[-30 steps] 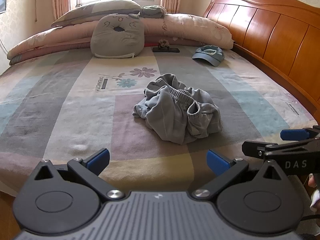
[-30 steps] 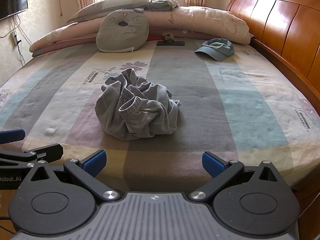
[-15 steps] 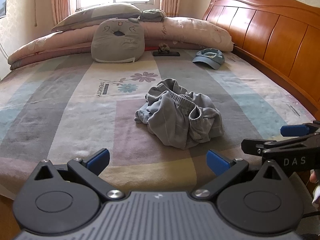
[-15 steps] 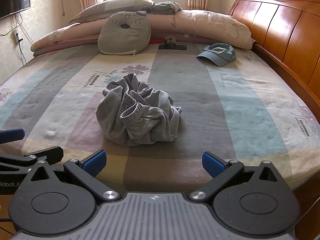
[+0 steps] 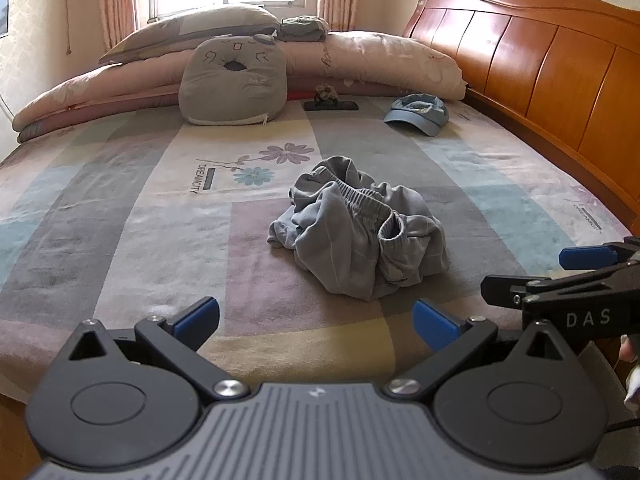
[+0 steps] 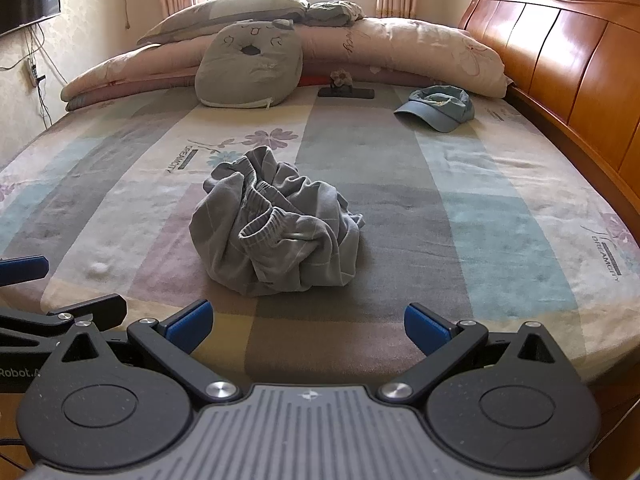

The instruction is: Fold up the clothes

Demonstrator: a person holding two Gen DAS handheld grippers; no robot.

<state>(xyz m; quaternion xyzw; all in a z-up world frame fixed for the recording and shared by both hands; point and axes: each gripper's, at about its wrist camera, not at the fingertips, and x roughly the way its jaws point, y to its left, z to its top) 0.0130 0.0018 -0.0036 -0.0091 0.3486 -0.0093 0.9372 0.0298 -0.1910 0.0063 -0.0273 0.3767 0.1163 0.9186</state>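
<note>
Left wrist view: my left gripper (image 5: 316,318) has its fingers spread wide, nothing between them, hovering at the near edge of the bed (image 5: 120,220). The trousers (image 5: 360,232) are the landmark: a crumpled grey heap mid-bed, straight ahead and a bit right of my fingers, well apart from them. Elastic waistband runs across the top of the heap, one cuff opening faces me. Right gripper (image 5: 560,276) shows to the right of the trousers, seen side-on, fingers apart & empty. Cap (image 5: 418,114) sits beyond the trousers to the right, grey cushion (image 5: 234,84) beyond to the left.

Right wrist view: right gripper (image 6: 308,328) is released too, holding nothing. Trousers (image 6: 276,232) lie ahead, slightly left of centre. Left gripper (image 6: 60,288) is at the frame's left edge, level w/ the heap's near side.

Step in hand, I judge: approach, nothing grabbed yet. To do it well I'd go for the waistband w/ both grippers, one per side, pinch only one layer, then lift & shake flat before any fold.

Differences: only the right view shows the TV (image 6: 28,0) on the wall far left of the trousers, and more bare sheet to their right. Only the left view shows a bit of hand (image 5: 628,354) behind the right gripper.
</note>
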